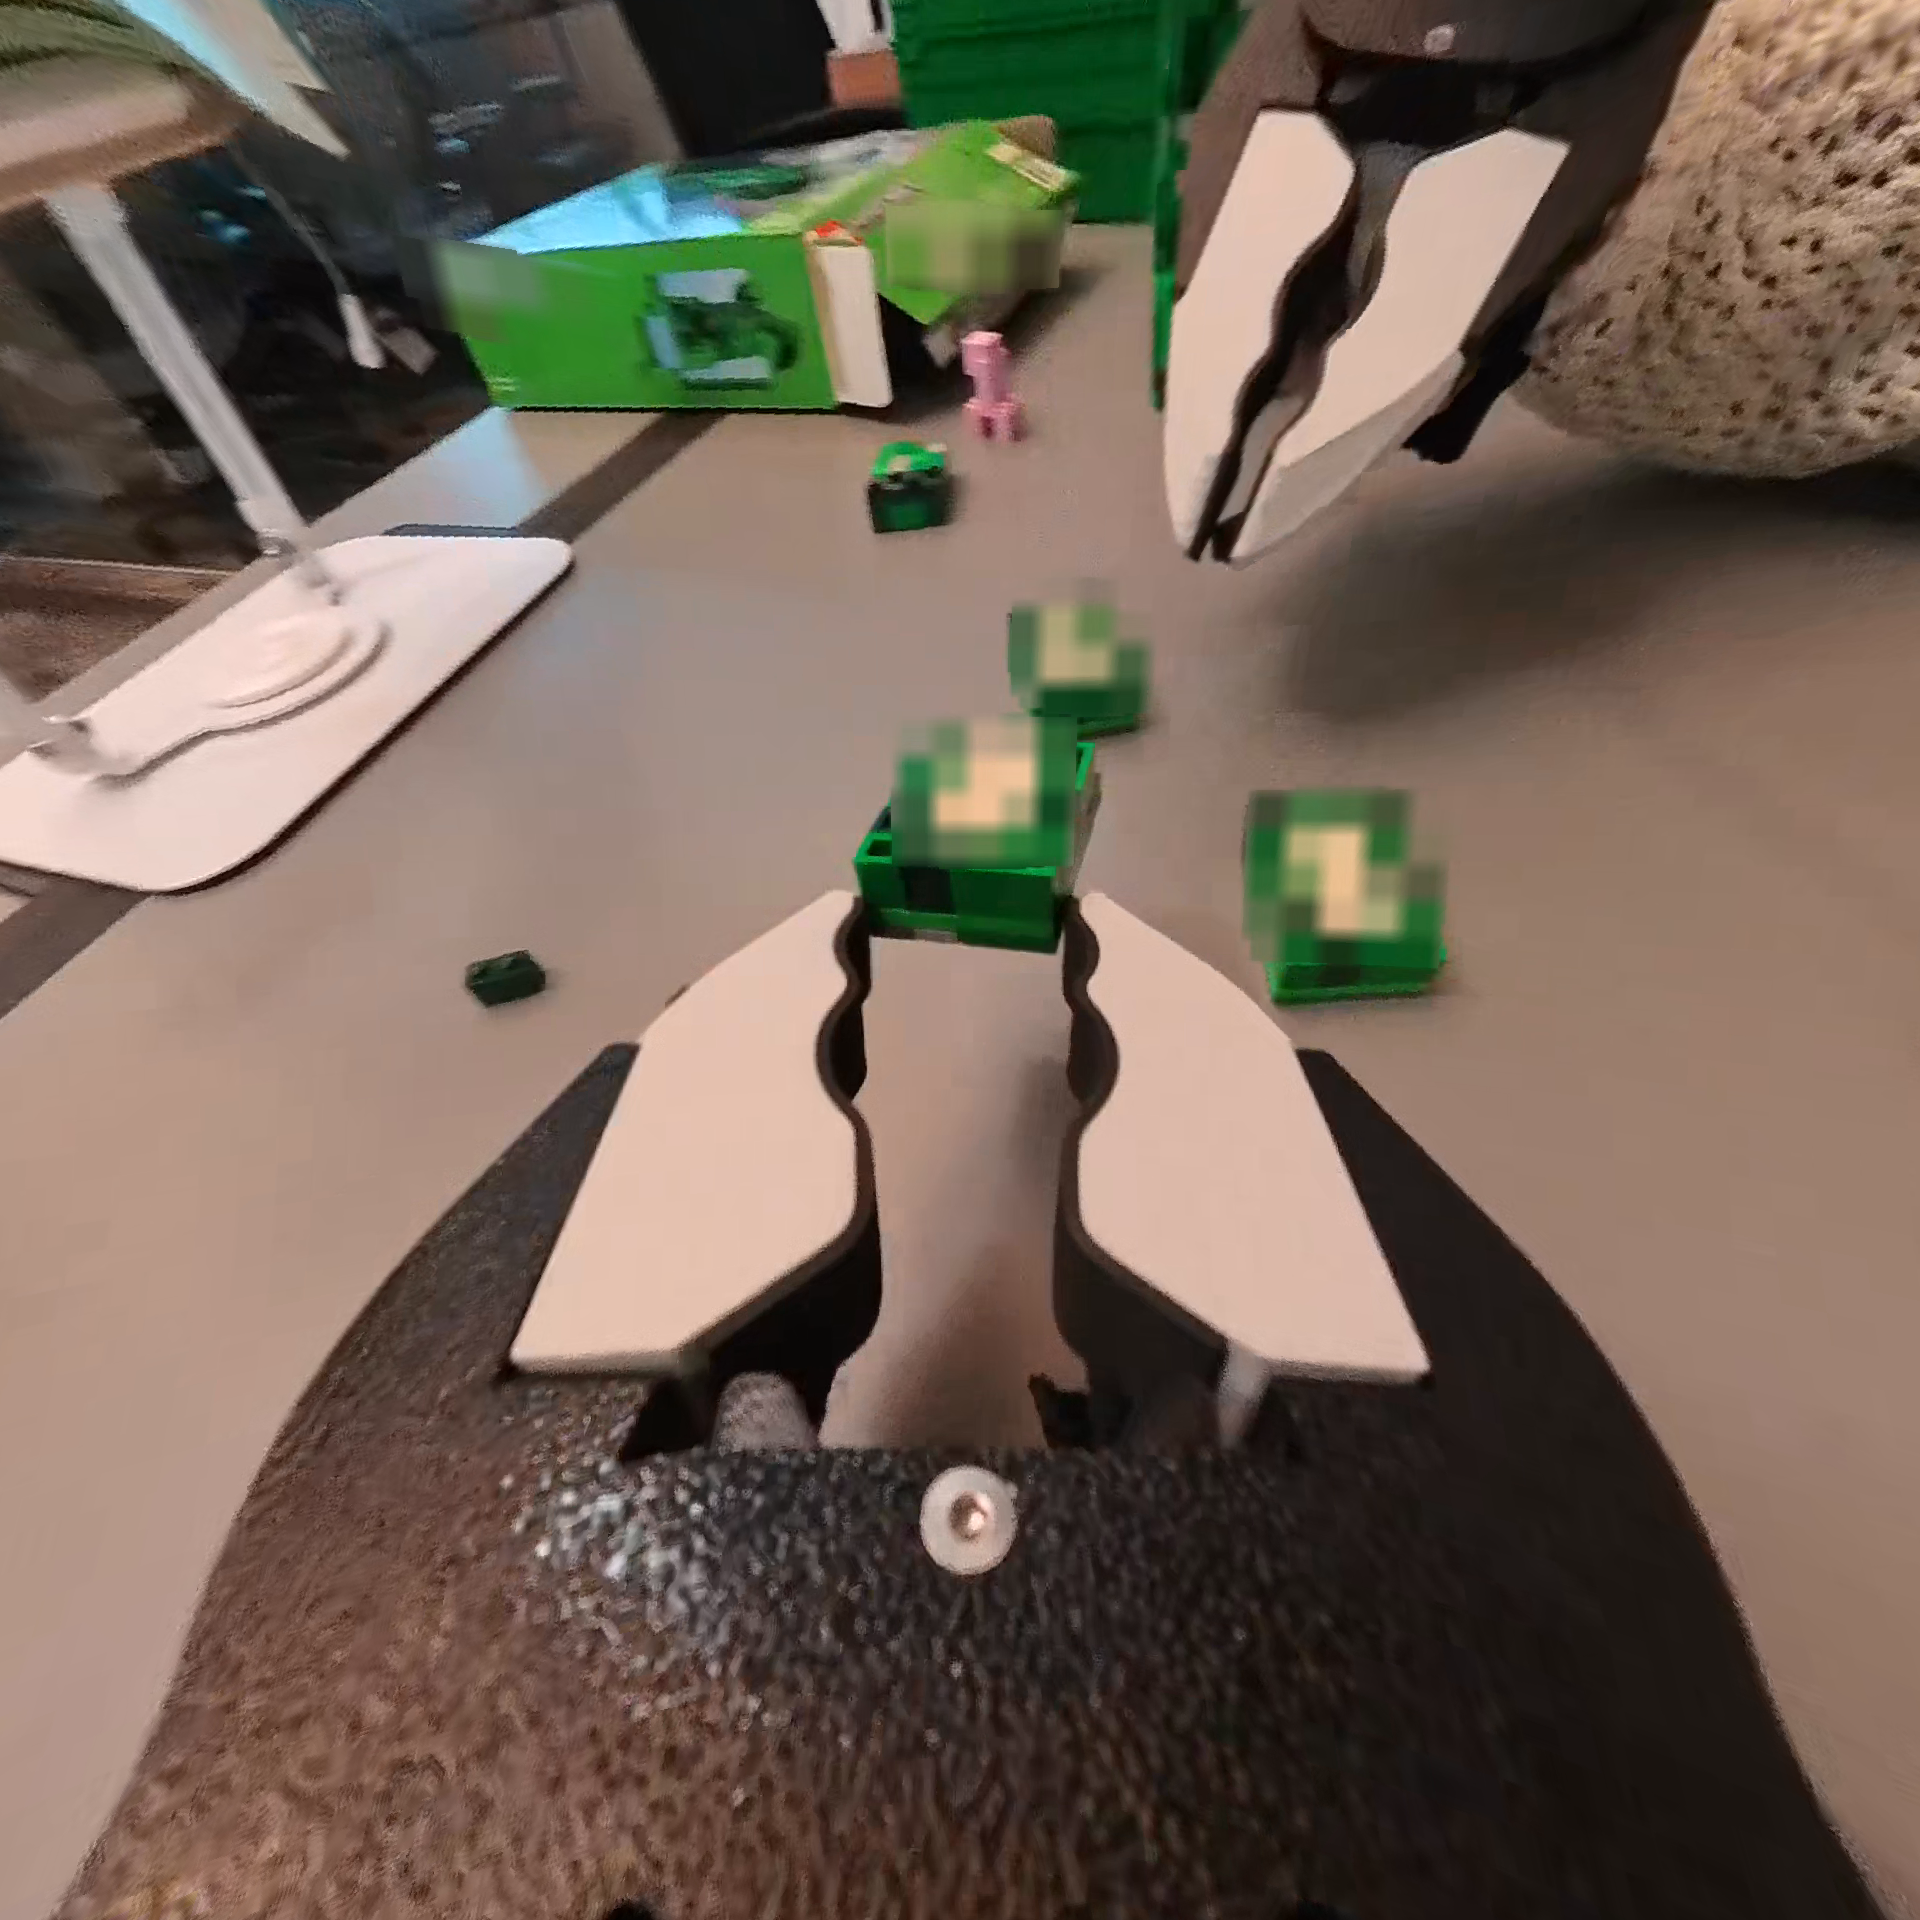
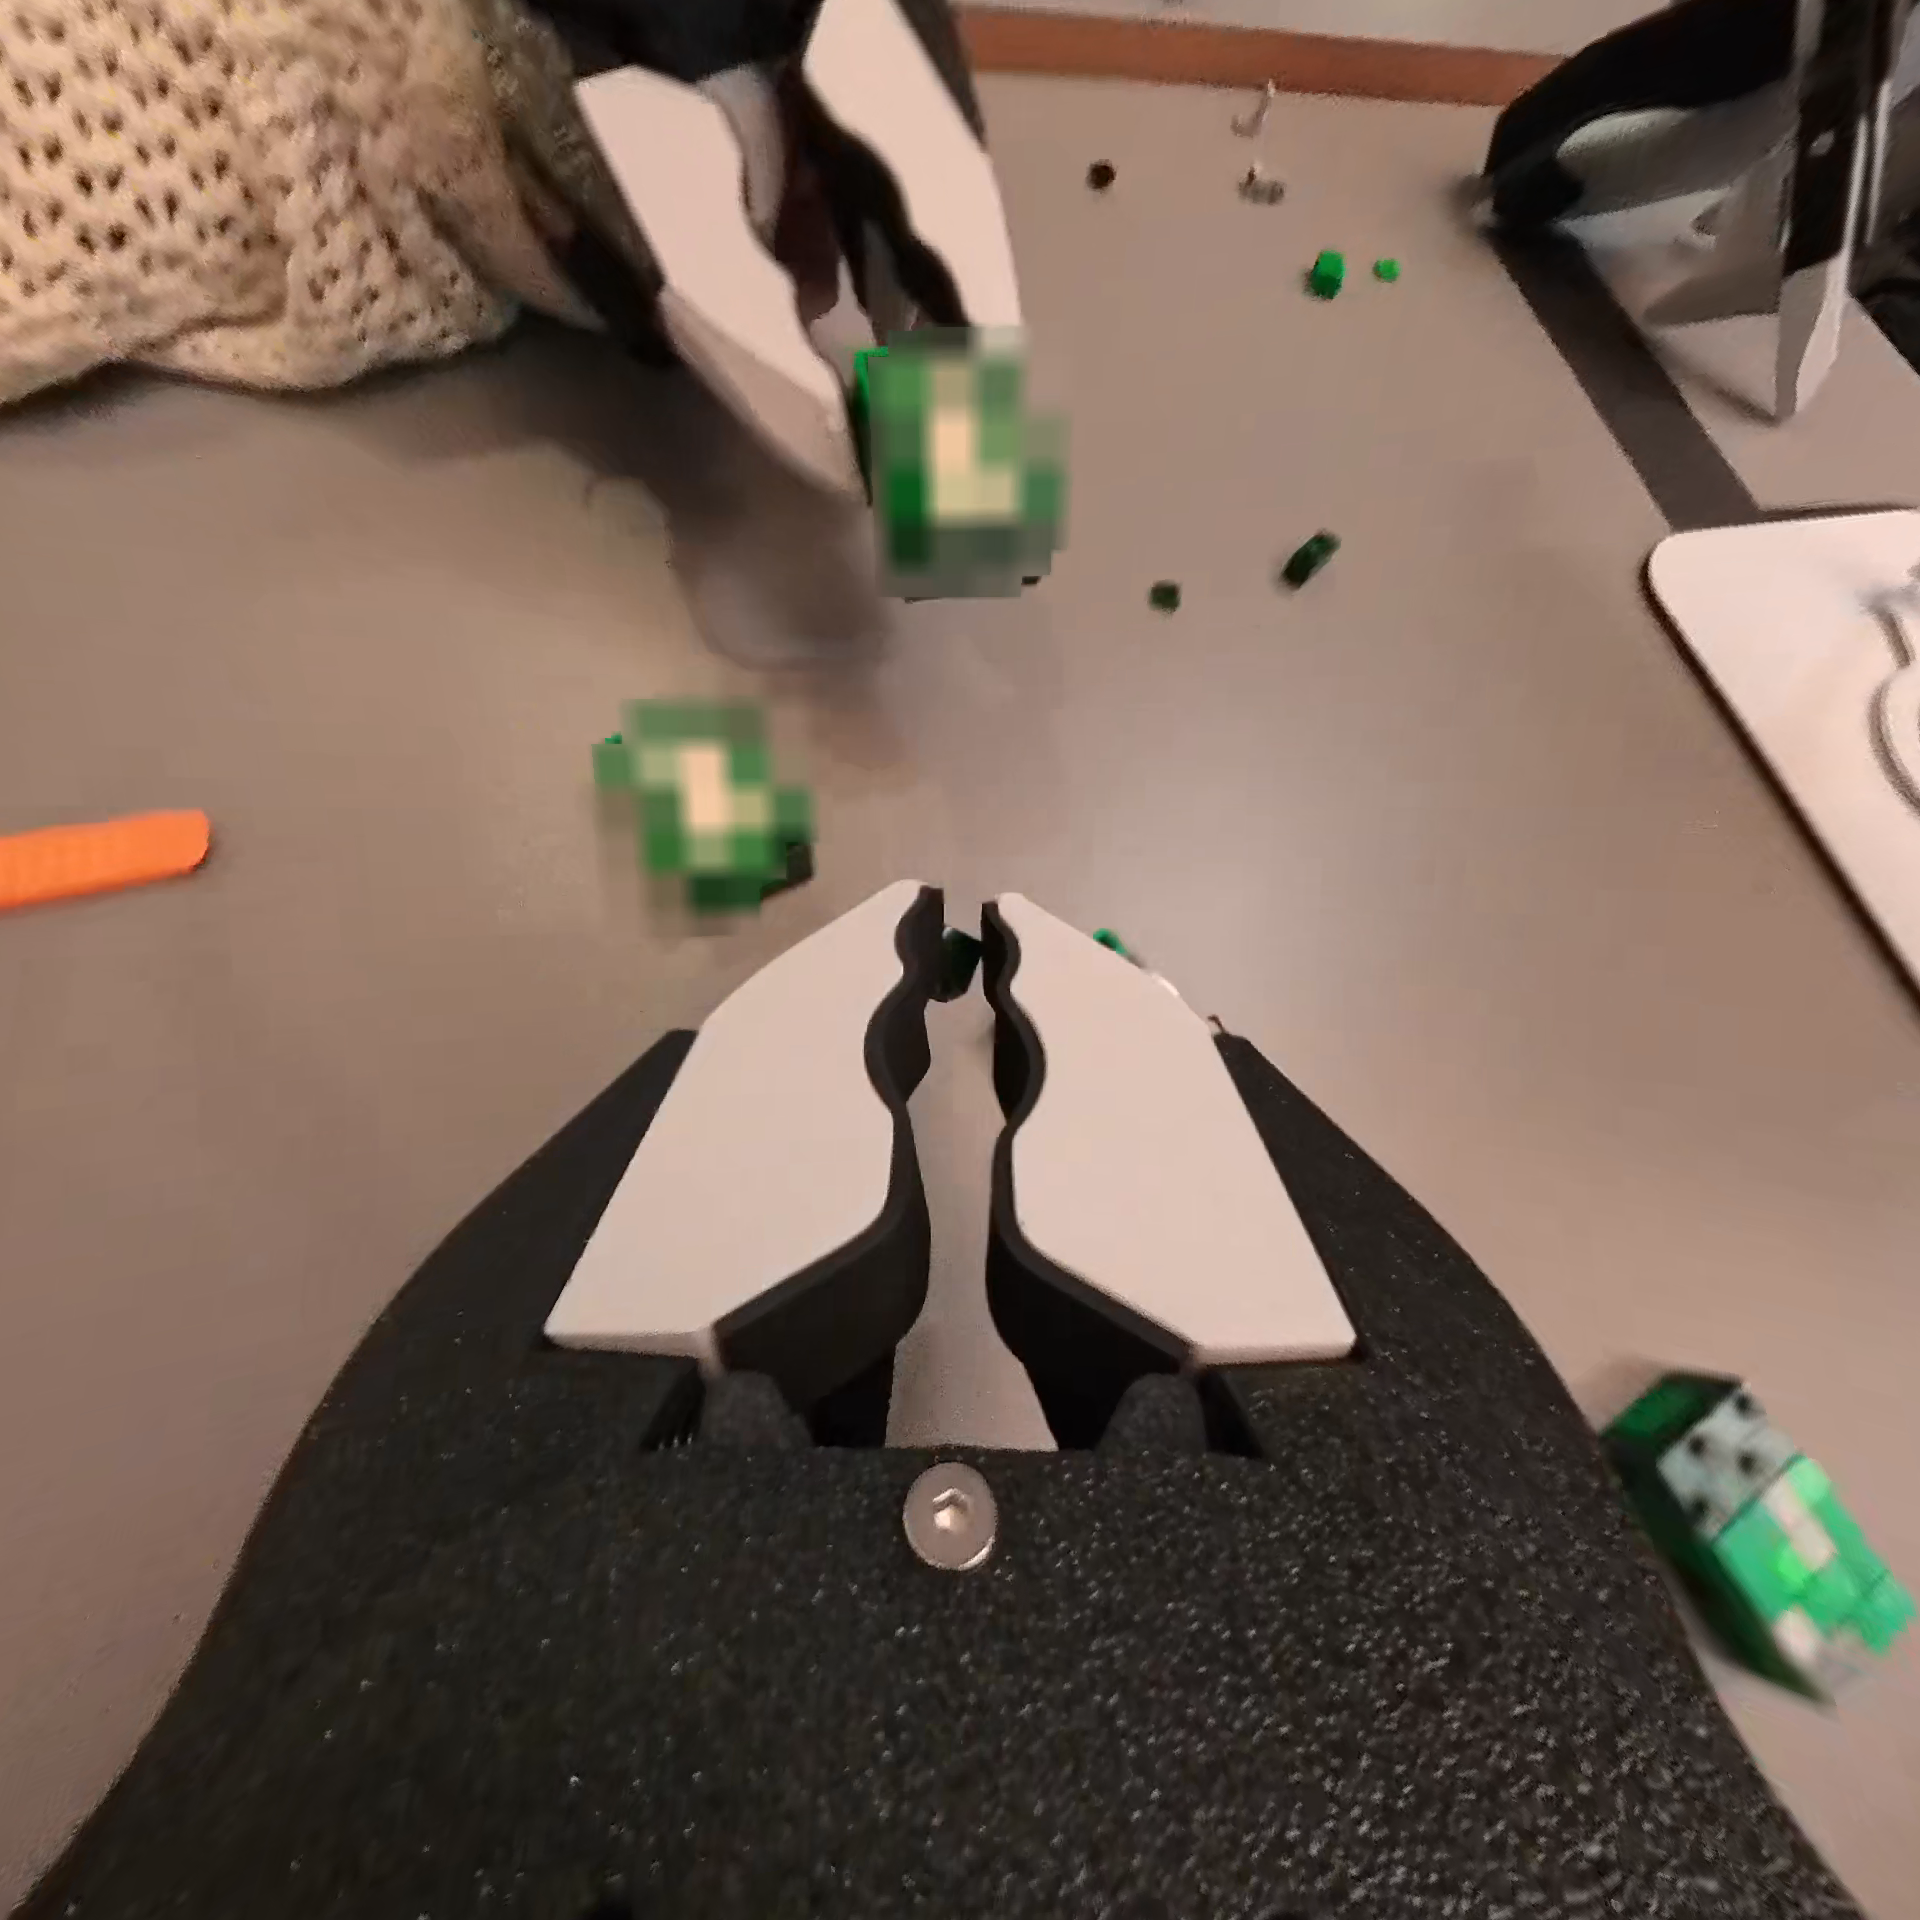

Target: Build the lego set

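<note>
Left tool [image 1: 966, 920] grips green block [image 1: 961, 909]; right tool [image 2: 964, 914] pinches small green piece [image 2: 958, 961].

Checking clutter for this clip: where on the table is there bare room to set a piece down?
Free: the table between the white lamp base and the green block in the left gripper. Crowded: beside that block, around the other green blocks.

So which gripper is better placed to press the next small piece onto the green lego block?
Probably the right gripper: it already pinches a small dark green piece. The left gripper is occupied holding the green lego block raised off the grey table.
</note>
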The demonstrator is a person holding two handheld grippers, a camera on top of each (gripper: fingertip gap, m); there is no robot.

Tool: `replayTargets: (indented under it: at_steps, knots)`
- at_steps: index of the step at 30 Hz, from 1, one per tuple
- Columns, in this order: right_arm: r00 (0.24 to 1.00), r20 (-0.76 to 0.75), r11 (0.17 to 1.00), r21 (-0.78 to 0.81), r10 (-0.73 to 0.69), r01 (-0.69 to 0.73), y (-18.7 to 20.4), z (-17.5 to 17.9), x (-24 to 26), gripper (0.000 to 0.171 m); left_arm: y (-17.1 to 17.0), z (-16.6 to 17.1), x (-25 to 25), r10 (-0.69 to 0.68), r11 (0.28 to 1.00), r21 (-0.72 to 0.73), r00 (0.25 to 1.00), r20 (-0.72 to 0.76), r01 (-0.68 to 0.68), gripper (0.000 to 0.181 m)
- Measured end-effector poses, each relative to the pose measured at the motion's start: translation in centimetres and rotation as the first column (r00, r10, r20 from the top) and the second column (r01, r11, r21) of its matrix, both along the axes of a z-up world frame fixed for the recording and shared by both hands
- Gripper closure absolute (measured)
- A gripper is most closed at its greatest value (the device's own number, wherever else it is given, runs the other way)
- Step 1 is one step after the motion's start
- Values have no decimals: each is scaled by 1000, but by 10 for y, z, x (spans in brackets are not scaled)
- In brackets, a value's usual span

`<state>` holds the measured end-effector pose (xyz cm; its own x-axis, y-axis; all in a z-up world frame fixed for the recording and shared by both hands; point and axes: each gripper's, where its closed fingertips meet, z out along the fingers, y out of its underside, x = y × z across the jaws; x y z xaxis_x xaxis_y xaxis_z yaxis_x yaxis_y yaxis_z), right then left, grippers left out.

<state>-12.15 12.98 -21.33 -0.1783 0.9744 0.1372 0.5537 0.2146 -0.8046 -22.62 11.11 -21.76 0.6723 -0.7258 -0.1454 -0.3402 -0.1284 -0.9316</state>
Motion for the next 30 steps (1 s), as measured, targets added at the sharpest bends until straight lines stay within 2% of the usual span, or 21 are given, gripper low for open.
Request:
replayTargets:
  at_steps: [3,9,15,17,21,24,28,30]
  knots:
    - [1000,12,1000,-2,8,-8,-15,-18,21,164,-2,-6,6,-21,1000,-4,999,-50,21,146]
    - [992,128,999,42,14,-19,-24,-45,36,164,-4,-8,10,-35,999,-22,997,-64,34,146]
    - [964,265,999,22,-39,35,-24,-47,49,155,-7,-10,15,-54,998,-26,993,-104,52,146]
    - [947,315,997,66,-54,35,-23,-47,57,152,-8,-10,16,-60,998,-27,992,-112,58,146]
    - [937,336,994,93,-92,65,-20,-47,61,153,-9,-9,17,-66,998,-26,992,-107,64,146]
    - [915,341,976,76,-216,202,-9,-46,68,158,-9,-8,16,-61,998,-21,991,-115,59,146]
    - [898,332,941,-75,-289,331,-11,-43,68,163,-10,-5,20,-70,998,-12,991,-111,70,146]
    - [863,336,890,-127,-377,438,-5,-39,66,169,-12,-4,23,-77,997,-5,990,-116,77,146]
